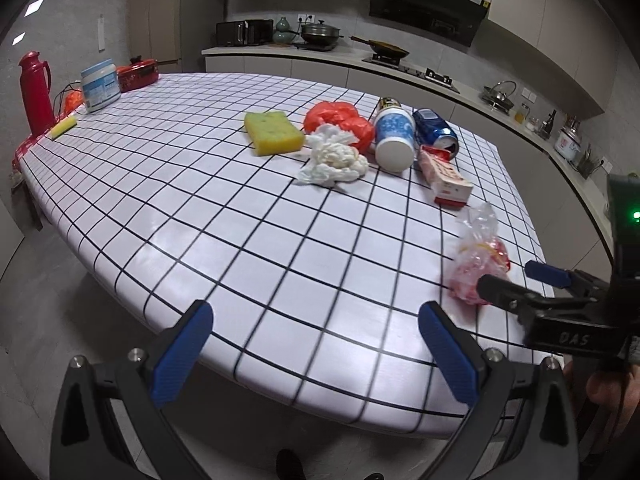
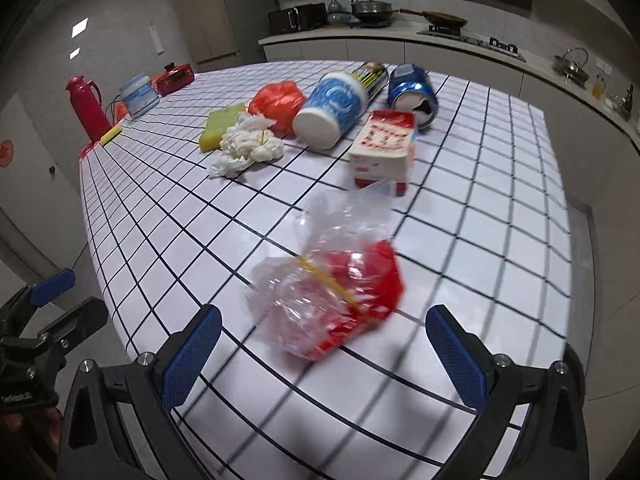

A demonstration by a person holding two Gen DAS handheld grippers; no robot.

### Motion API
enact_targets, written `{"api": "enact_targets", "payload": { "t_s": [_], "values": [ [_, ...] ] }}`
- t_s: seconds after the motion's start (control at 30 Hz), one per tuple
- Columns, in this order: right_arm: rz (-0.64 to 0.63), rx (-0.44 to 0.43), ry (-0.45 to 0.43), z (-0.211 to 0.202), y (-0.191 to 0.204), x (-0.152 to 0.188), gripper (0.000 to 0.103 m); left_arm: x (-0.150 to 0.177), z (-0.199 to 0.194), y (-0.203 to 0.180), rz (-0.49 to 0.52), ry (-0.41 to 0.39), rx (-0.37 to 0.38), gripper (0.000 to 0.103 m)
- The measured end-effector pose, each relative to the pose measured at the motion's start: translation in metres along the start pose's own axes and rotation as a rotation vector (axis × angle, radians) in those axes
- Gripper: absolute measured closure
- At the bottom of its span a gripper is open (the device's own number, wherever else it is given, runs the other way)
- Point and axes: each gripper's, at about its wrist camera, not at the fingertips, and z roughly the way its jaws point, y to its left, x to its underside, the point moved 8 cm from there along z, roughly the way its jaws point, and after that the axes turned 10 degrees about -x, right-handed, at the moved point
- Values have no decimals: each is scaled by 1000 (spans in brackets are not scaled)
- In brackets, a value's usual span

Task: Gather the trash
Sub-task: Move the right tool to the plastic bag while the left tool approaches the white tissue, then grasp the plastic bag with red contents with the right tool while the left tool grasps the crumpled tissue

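step: approach first trash | right tool (image 2: pixel 323 354) released, straddling plastic bag (image 2: pixel 328 304) on counter (image 2: pixel 500 208) | left tool (image 1: pixel 316 354) released, idle | next: lower, clench on bag

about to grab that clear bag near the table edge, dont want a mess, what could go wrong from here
1. The plastic bag is thin and crumpled, lying between the open right gripper fingers; they may pinch only loose film and it could slip out.
2. It sits near the table edge, so a nudge might push it off.
3. The milk carton lies just behind it; overreaching could knock it into the blue can.
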Motion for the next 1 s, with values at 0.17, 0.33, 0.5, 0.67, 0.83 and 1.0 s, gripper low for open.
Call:
{"api": "enact_targets", "payload": {
  "t_s": [0.17,0.33,0.5,0.67,0.83,1.0],
  "values": [
    [28,33,20,18,-6,1,0,-7,15,2,20,18,32,0],
    [80,93,-23,10,-33,-5,0,-12,27,-4,48,27,68,0],
    [145,126,-45,-6,-59,-2,0,-18,37,-17,82,35,108,0],
    [192,112,-89,-20,-65,-3,0,-24,47,-31,110,38,137,0],
    [239,80,-77,4,-61,-18,0,-41,60,-33,125,29,133,0],
    [239,114,-85,16,-65,-30,23,-58,77,-27,128,23,133,0]
  ]
}}
